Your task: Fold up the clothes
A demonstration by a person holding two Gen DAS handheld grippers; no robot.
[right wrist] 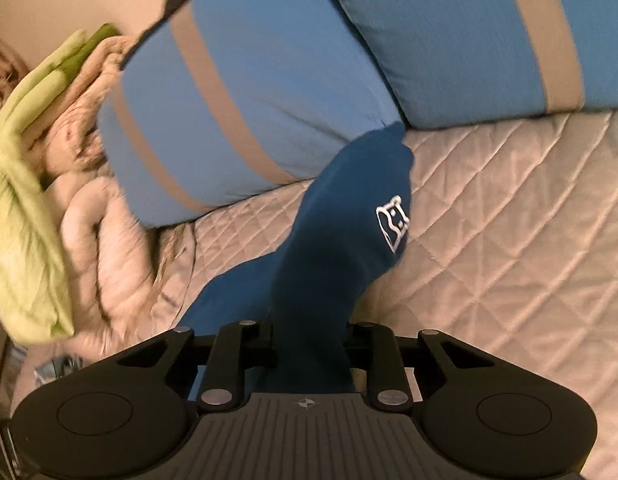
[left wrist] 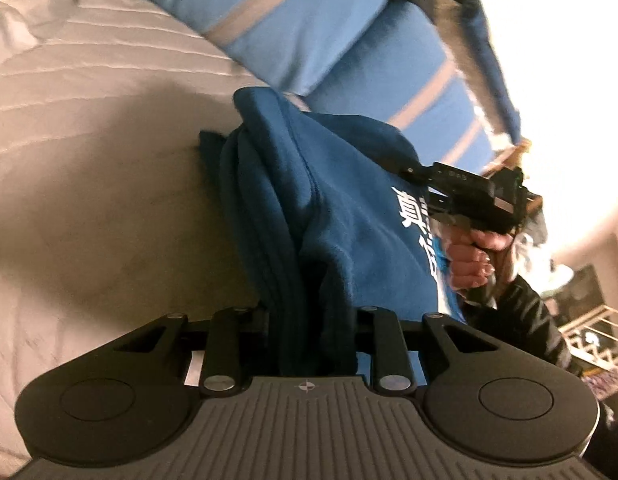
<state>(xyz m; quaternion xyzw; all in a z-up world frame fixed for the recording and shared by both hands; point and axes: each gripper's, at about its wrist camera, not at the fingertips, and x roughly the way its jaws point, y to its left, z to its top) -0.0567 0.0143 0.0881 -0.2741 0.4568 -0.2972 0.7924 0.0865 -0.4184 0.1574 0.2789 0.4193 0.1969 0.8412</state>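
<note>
Both grippers are clamped on the blue sweatshirt [left wrist: 333, 200], held up above the quilt [right wrist: 509, 220], just in front of the striped pillows [right wrist: 245, 92]. Left gripper [left wrist: 315, 344] has a thick bunch, right gripper [right wrist: 309, 352] a narrower bit. Guessing the heavy fabric could slip or sag crooked and drag onto those pillows.

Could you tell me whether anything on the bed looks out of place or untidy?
The blue sweatshirt hangs bunched between both grippers. Beside the striped pillows, a beige quilt and green cloth lie crumpled.
</note>
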